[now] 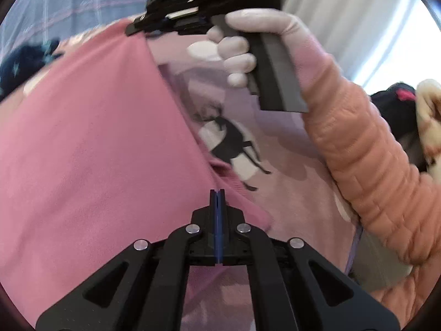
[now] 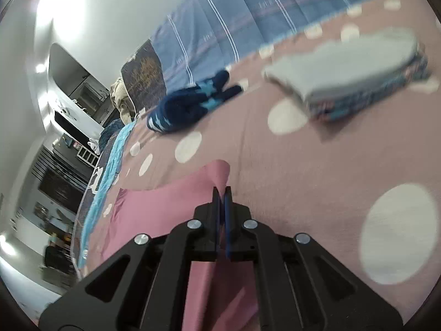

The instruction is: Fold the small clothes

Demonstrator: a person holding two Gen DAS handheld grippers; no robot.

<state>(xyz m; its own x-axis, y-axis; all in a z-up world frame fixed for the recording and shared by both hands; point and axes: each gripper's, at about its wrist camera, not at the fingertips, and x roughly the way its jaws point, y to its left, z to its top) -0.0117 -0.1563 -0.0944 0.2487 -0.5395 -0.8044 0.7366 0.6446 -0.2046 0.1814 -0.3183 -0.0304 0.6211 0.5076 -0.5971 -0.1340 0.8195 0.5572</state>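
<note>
A pink garment is held up over a pink blanket with white dots. My left gripper is shut on the pink garment's edge. My right gripper is shut on another corner of the same pink garment, which hangs to its left. In the left wrist view the right gripper's black body is at the top, pinching the garment's far corner, held by a gloved hand with an orange sleeve.
A dark blue garment lies crumpled on the blanket. A stack of folded clothes sits at the far right. A blue striped sheet lies behind. A deer print marks the blanket.
</note>
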